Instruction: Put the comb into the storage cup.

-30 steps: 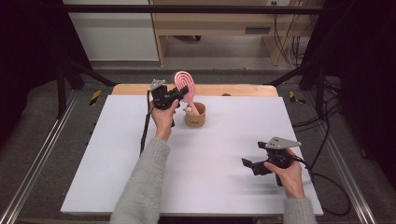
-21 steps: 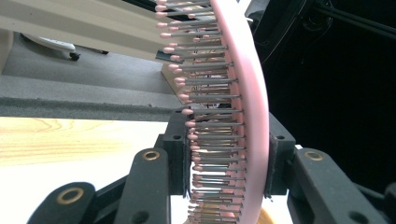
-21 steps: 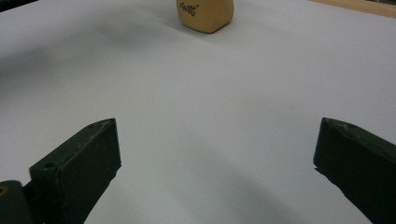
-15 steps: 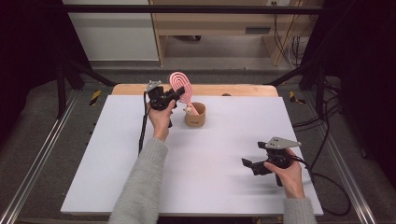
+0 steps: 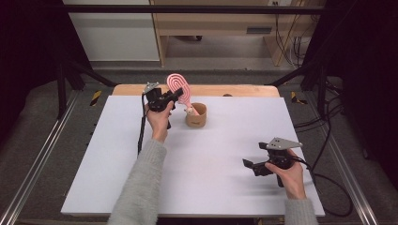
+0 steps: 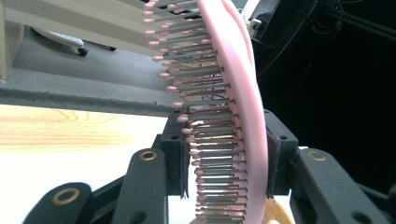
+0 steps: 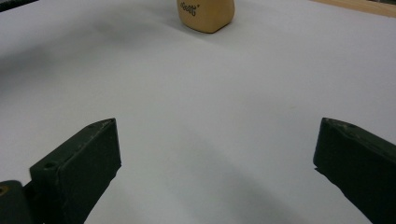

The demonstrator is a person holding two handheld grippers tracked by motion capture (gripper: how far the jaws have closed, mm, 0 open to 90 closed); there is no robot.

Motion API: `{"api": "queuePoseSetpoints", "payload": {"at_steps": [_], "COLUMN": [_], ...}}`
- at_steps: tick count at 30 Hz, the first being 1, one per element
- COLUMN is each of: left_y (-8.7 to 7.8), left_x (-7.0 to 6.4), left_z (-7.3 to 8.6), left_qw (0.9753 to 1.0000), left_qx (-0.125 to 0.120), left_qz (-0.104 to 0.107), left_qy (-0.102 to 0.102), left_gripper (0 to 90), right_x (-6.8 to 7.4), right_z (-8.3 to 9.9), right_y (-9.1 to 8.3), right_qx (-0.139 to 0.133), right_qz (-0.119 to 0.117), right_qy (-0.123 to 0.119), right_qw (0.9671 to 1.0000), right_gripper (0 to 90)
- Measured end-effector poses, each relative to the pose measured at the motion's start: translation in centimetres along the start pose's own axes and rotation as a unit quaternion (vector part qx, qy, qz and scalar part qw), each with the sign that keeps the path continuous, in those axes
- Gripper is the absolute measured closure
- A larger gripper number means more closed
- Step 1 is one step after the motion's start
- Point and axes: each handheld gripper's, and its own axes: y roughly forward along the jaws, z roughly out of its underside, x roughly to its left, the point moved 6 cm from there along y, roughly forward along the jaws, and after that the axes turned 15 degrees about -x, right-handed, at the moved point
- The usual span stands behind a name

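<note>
Two black jaws are clamping the pink hairbrush by its head in the left gripper view, bristles and pink back each against a pad, a grip the high view is showing only from afar at the left gripper. Its handle is dipping into the tan cup. Well short of that cup, the right gripper is resting on the white table, spread wide and gripping nothing.

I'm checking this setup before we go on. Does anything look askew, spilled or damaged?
Nothing is spilled or visibly broken. The pink bristled hairbrush leans tilted out of the small tan wooden cup, but the left gripper is clamped on its head. The right gripper sits open on the white table.
</note>
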Motion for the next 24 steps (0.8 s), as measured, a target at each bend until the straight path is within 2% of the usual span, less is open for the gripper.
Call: {"api": "queuePoseSetpoints", "payload": {"at_steps": [8, 13, 15, 24], "left_y": [-0.14, -0.27, -0.33, -0.69], "left_x": [0.07, 0.15, 0.19, 0.18], "left_z": [0.03, 0.01, 0.02, -0.07], "left_qw": [1.0, 0.9998, 0.9997, 0.999], "left_qx": [0.002, 0.01, 0.013, 0.029], "left_qz": [0.0, 0.003, 0.005, 0.009], "left_qy": [0.002, 0.02, 0.019, 0.033], "left_gripper": [59.2, 57.8, 56.9, 45.7], "right_x": [0.02, 0.04, 0.05, 0.06], "right_z": [-0.01, -0.02, -0.02, 0.0], "right_y": [-0.01, -0.01, 0.0, 0.06], "right_qx": [0.0, 0.0, 0.0, 0.001], "right_qz": [0.0, -0.001, 0.0, -0.001], "right_qy": [0.0, 0.001, 0.001, -0.001], "right_qw": [1.0, 1.0, 1.0, 1.0], "right_gripper": [1.1, 1.1, 1.1, 1.1]}}
